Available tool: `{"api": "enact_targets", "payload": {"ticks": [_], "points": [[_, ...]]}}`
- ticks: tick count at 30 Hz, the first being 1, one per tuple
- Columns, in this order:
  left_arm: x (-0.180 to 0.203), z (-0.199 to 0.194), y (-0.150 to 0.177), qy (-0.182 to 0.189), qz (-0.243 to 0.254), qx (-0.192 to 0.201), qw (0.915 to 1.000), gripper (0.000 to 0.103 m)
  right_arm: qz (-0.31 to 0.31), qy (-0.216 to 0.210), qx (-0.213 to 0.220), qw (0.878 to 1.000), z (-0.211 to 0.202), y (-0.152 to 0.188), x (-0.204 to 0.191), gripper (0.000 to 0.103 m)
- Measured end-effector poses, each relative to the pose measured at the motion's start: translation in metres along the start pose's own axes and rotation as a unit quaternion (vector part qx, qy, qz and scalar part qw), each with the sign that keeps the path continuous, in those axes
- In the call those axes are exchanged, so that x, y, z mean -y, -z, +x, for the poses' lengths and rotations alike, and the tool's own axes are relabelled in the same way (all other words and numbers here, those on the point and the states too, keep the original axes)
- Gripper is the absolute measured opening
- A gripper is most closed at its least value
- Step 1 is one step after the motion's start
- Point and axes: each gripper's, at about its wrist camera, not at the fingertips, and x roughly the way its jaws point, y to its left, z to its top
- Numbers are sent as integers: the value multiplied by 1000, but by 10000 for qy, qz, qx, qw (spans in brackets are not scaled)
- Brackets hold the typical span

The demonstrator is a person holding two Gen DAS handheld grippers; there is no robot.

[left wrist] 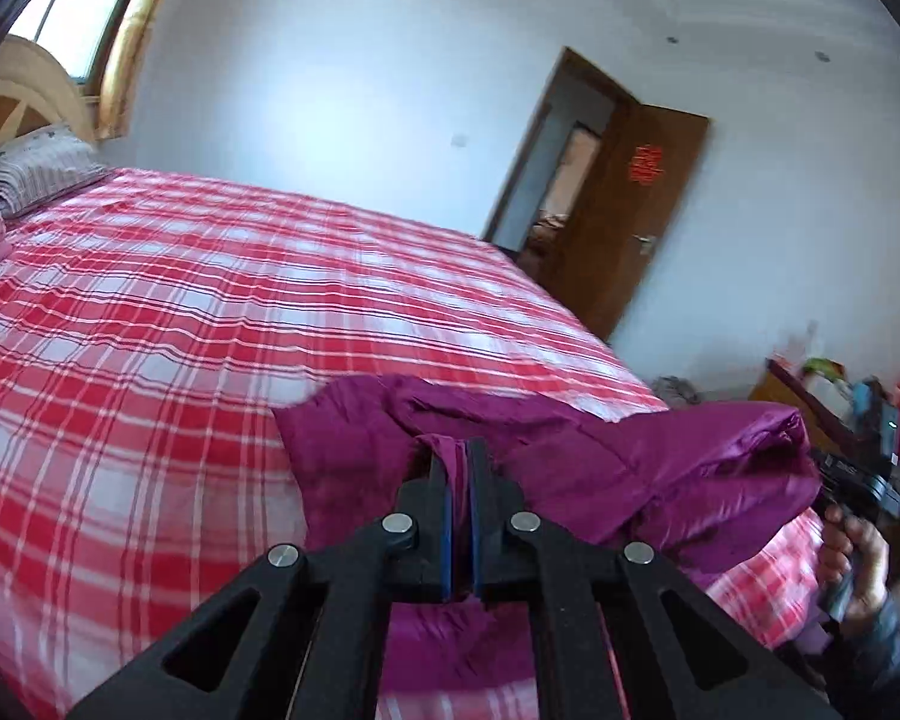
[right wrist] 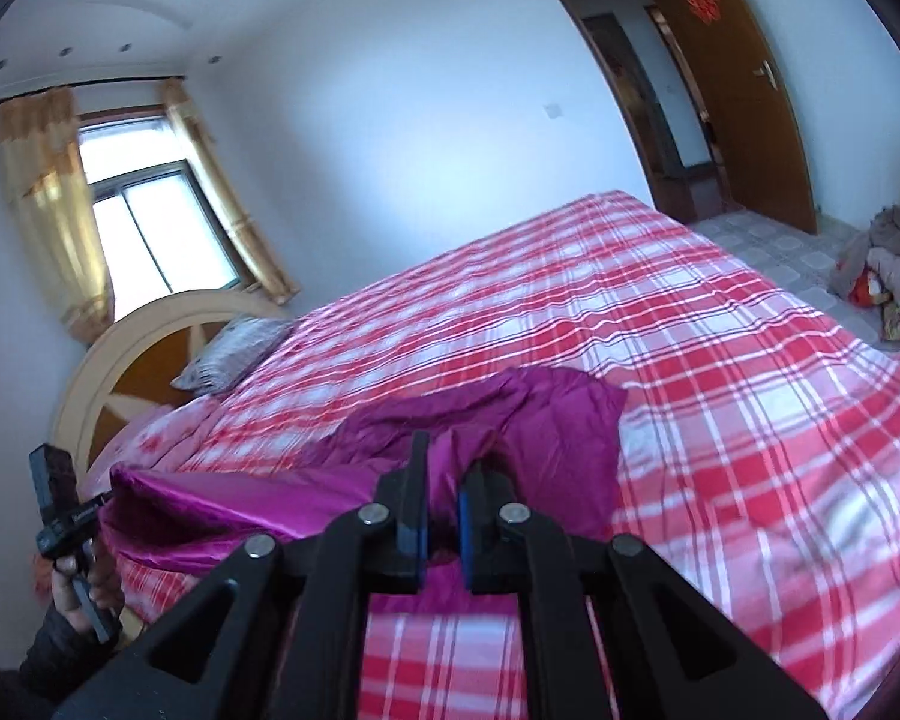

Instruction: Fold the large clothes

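Observation:
A large magenta garment (left wrist: 600, 456) hangs lifted above the red-and-white plaid bed (left wrist: 210, 312), stretched between both grippers. My left gripper (left wrist: 455, 450) is shut on a pinch of its fabric, which bunches between the blue pads. In the right wrist view the same magenta garment (right wrist: 510, 420) is pinched by my right gripper (right wrist: 447, 456), shut on a fold of cloth. The far part of the garment droops onto the bed (right wrist: 750, 360). The person's hand (left wrist: 858, 552) holding the other gripper shows at the right edge of the left wrist view.
A striped pillow (left wrist: 36, 171) and wooden headboard (right wrist: 138, 360) stand at the bed's head. A brown door (left wrist: 636, 228) is open behind the bed. A pile of clothes (right wrist: 888, 264) lies on the tiled floor. Cluttered furniture (left wrist: 840, 408) stands at the right.

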Motion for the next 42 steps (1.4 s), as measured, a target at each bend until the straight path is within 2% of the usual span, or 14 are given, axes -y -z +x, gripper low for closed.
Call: {"api": "enact_targets", "payload": {"ticks": [8,14,16,18,20,22,24,28,32,34,35,37,38,42], "points": [[-28,99,-21,-747,-163,-526,9957,5,133,588,-398,9974,92,-30,36,9],[-41,118,-39,-913,-412,-670,9927,15,101,966,-739,9925,141,-36,56,9],[-40,116,-44,-1091,-357,-562,9918,31,156,1088,-836,9904,155,-37,64,9],[-41,107,-47,-1339,-331,-242,9901,77,249,1137,-958,9886,169,-37,72,9],[-42,93,-48,-1627,-292,196,9861,90,218,1196,-1061,9869,183,-37,76,9],[-38,84,-49,-1892,-245,506,9803,90,190,1259,-1135,9853,192,-37,79,9],[-24,86,-47,-1732,-27,605,9830,90,212,1280,-1206,9842,201,-35,83,9],[28,130,-27,-1356,1009,126,9855,90,-39,1307,-1363,9820,221,-33,79,9],[38,185,6,-1747,1394,-485,9735,90,-128,1319,-1457,9804,234,-36,75,11],[22,205,16,-2128,1170,-769,9670,90,-127,1498,-1375,9790,231,-38,73,19],[12,212,21,-2195,959,-910,9666,90,-144,1564,-1298,9790,227,-39,71,29],[-6,218,25,-2201,523,-1003,9689,90,-324,1709,-992,9797,212,-40,55,56],[-10,217,25,-2181,449,-968,9701,90,-495,1701,-775,9811,203,-39,43,79],[-7,219,26,-2290,527,-1007,9668,90,-1184,1177,-581,9842,195,-29,-10,85]]}}
